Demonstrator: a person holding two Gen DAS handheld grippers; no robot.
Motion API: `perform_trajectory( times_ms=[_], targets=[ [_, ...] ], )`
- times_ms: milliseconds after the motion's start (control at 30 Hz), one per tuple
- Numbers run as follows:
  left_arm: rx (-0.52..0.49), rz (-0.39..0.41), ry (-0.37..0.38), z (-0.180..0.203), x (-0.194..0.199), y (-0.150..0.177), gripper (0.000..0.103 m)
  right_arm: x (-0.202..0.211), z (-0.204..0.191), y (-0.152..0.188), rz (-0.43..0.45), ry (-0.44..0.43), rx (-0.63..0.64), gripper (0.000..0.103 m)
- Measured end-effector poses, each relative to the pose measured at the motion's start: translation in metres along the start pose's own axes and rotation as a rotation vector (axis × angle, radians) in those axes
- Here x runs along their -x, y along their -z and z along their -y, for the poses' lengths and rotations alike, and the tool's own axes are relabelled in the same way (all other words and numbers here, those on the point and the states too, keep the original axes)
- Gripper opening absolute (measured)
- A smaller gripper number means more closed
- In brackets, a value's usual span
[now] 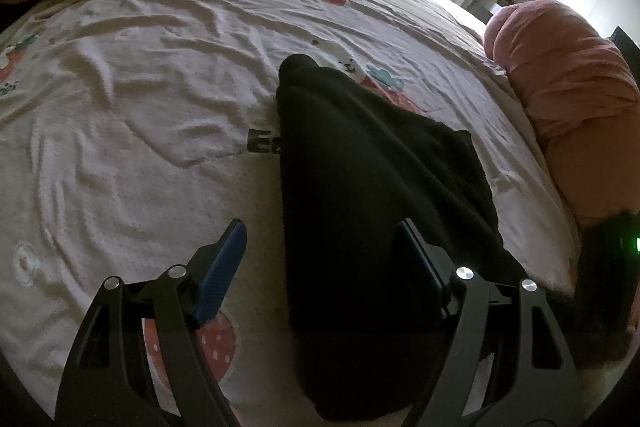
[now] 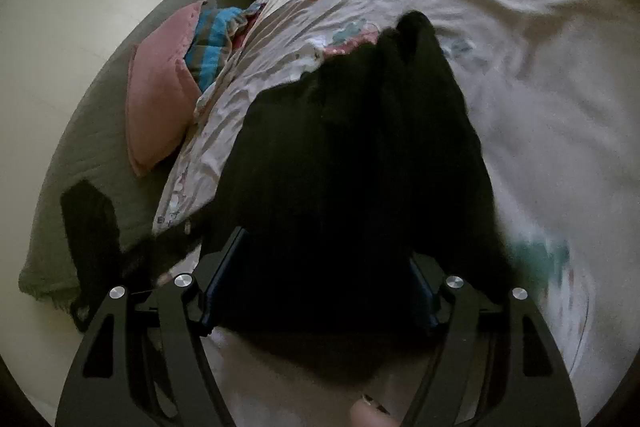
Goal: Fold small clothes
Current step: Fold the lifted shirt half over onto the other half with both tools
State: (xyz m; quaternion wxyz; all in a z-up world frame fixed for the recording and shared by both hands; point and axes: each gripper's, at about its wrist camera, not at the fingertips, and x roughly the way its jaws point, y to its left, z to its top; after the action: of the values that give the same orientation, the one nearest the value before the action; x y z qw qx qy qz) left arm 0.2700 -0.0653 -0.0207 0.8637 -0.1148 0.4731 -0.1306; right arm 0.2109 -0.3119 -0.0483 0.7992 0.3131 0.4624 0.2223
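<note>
The left gripper had its fingers spread wide, with the black cloth lying between them on the white bed sheet. The right gripper was wide too, over the same cloth. It looked partly folded and bunched; neat folding was left.

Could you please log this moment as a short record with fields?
garment: black garment, lying on the bed, partly bunched
surface: white printed bedsheet
left hand-held gripper: open, straddling the garment's near edge
right hand-held gripper: open, cloth between its fingers
nearby: pink pillow, striped blanket
</note>
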Motion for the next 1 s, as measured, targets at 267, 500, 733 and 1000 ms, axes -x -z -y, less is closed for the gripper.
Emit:
perform_trajectory(
  times_ms=[267,500,733,1000],
  targets=[
    [-0.024,-0.011,-0.007,0.004,0.0,0.003,0.069,-0.013,0.002,-0.021,-0.041,0.048,0.068,0.03],
    [-0.049,-0.01,0.001,0.015,0.004,0.002,0.069,0.009,-0.042,-0.033,0.045,0.121,0.301,0.02],
    [-0.11,-0.047,0.0,0.038,-0.002,0.005,0.072,0.014,-0.026,-0.04,0.05,0.249,0.382,0.02],
    [-0.128,-0.068,-0.005,0.039,-0.011,0.017,0.079,0.006,0.012,-0.028,0.044,0.242,0.248,0.021]
  ],
)
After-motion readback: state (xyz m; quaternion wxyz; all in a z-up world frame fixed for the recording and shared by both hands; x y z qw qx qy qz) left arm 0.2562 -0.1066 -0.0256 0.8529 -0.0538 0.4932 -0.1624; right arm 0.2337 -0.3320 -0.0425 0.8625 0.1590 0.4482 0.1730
